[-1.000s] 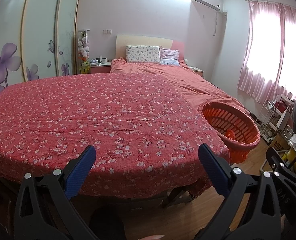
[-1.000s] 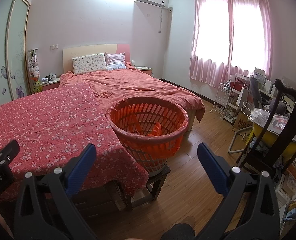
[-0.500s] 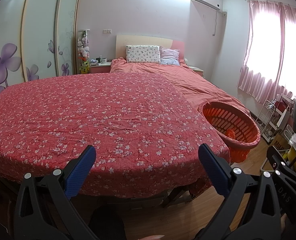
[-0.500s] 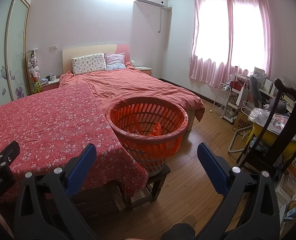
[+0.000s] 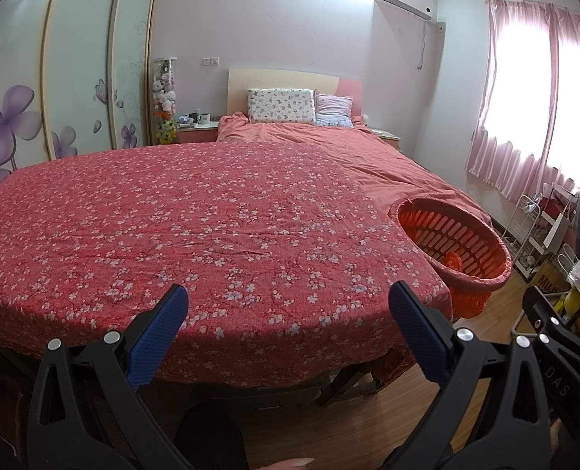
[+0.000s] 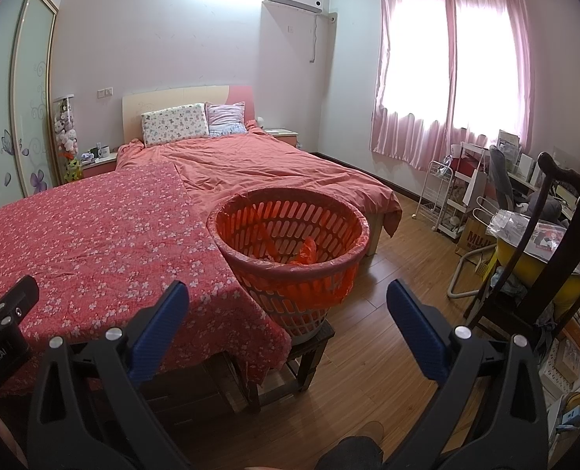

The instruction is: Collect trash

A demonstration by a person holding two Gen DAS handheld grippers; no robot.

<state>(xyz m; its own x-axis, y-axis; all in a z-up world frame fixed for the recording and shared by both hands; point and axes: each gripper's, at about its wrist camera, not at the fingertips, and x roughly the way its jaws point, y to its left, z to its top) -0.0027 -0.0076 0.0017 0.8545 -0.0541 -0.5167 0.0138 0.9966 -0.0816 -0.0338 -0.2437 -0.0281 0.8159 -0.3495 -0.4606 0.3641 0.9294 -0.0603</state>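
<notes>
Trash basket (image 6: 290, 250), orange slotted plastic with an orange liner bag, stands on a small dark wooden stool (image 6: 301, 356) just beside the corner of the cloth-covered table; some orange crumpled material lies at its bottom, what it is cannot be told.

Right gripper (image 6: 288, 303): jaws spread wide, nothing between the blue pads (image 6: 158, 325). It is held level, aimed at the basket from the near side, apart from it. In the left wrist view its black frame shows at the right edge.

Left gripper (image 5: 290, 305): jaws likewise spread wide and empty, blue pads (image 5: 156, 331) over the near edge of the floral red cloth (image 5: 196, 227). No contact with the cloth visible.

Floral red cloth covers a large flat surface; its top appears bare in both views. Basket (image 5: 452, 243) sits past the cloth's right corner in the left wrist view.

Behind: bed (image 6: 258, 168) with salmon cover and two pillows against a pale headboard. Wardrobe (image 5: 74, 66) with purple flower print to the left. Pink curtains (image 6: 446, 66) over a bright window to the right. Dark wooden chair (image 6: 556, 235) and a cluttered desk area at far right. Wood floor (image 6: 388, 333) beneath.
</notes>
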